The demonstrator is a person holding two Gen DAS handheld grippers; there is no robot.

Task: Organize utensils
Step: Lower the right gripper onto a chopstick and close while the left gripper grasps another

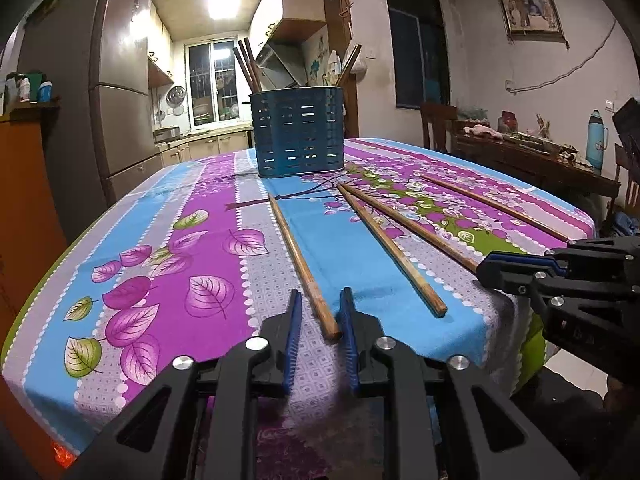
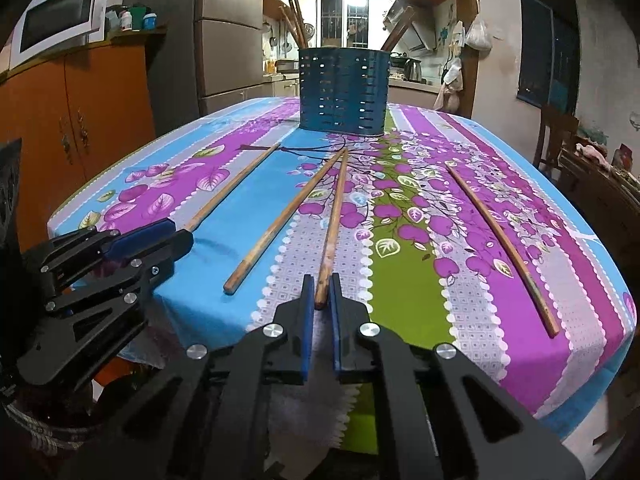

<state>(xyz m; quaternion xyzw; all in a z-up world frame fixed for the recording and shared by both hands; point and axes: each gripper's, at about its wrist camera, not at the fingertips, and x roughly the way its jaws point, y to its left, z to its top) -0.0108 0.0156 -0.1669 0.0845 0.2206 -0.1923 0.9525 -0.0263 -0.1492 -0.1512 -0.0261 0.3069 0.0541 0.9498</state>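
Note:
Several wooden chopsticks lie on the flowered tablecloth [image 1: 168,248], pointing toward a blue slotted holder [image 1: 298,132] at the table's far side, which has chopsticks standing in it. My left gripper [image 1: 321,300] straddles the near end of the leftmost chopstick [image 1: 296,256]. Its blue pads sit on either side with small gaps showing. The right wrist view shows the same left gripper [image 2: 182,232] at that stick's end [image 2: 236,184]. My right gripper [image 2: 321,278] is shut on the near end of the third chopstick [image 2: 336,220]. Two chopsticks lie loose: the second [image 2: 288,216] and the far-right one [image 2: 500,240].
The table's near edge runs just under both grippers, with the cloth hanging over it. An orange cabinet [image 2: 80,120] and a fridge [image 2: 228,40] stand to the left. A wooden chair [image 1: 438,124] and a cluttered side table [image 1: 532,152] are on the right.

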